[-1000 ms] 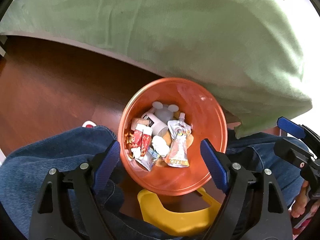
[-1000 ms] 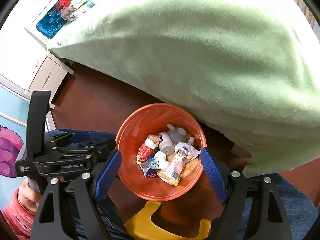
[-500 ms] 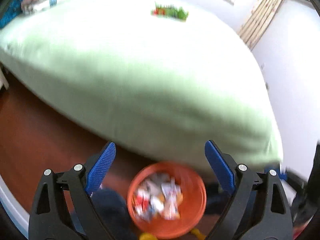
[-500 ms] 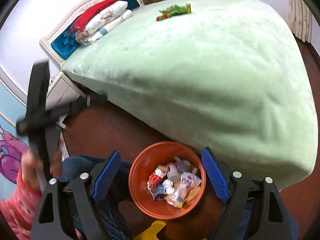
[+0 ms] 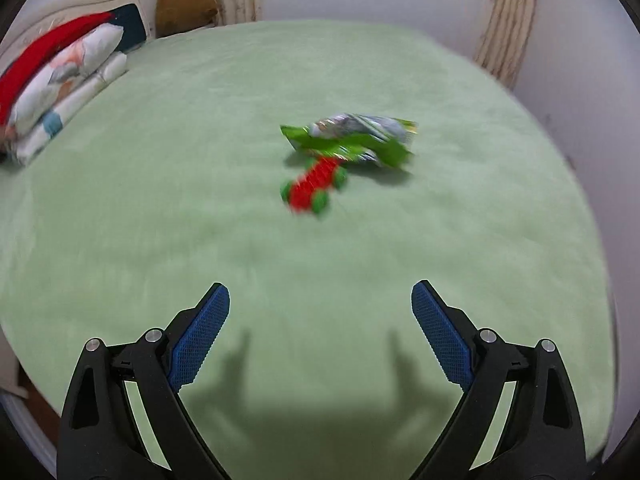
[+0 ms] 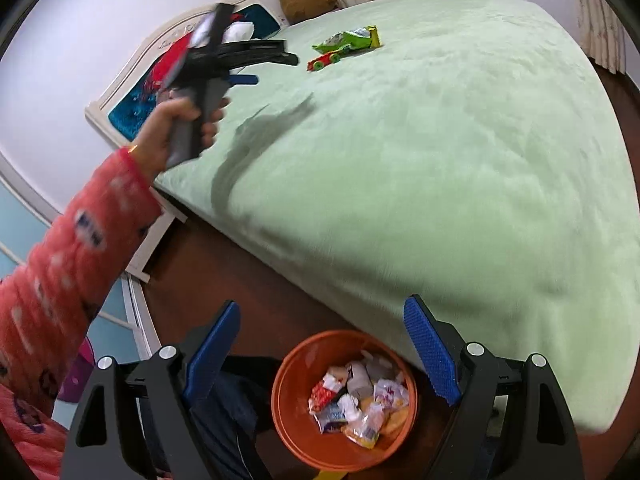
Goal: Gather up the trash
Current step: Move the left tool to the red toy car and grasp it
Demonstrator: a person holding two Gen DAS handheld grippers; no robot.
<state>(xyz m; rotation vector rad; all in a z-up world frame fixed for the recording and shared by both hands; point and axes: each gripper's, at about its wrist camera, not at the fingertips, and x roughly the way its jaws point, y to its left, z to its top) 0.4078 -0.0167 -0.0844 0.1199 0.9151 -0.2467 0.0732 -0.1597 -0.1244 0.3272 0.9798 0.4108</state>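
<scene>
- Step in hand, as I read it: left gripper [image 5: 320, 320] heading out over the bed [image 5: 200, 240] for the next bit of trash. Jaws wide apart and have just been opening further; nothing between them.
- Target: green snack wrapper [image 5: 352, 146], lying flat mid-bed, well ahead of the fingertips. No contact yet.
- Watch: red toy car with green wheels [image 5: 314, 186] sits just in front of the wrapper, touching or overlapping its near edge; blur stops me telling which. Toy probably isn't trash, so don't scoop it.
- Suggest coming in from the wrapper's far or right side, clear of the car, and pinching a raised crinkled edge rather than pressing flat into the soft cover.
- Thin foil will likely slip; close fully and check it lifts before swinging back.
- Right gripper [image 6: 322, 344] also spread apart and empty, hanging above the orange bin [image 6: 288, 408] on the floor beside the bed. Bin already holds several wrappers.
- Right side has little to do here; keeping it over the bin marks the drop point.
- The person's left hand [image 6: 180, 128] shows in the right wrist view, arm stretched toward the bed.
</scene>
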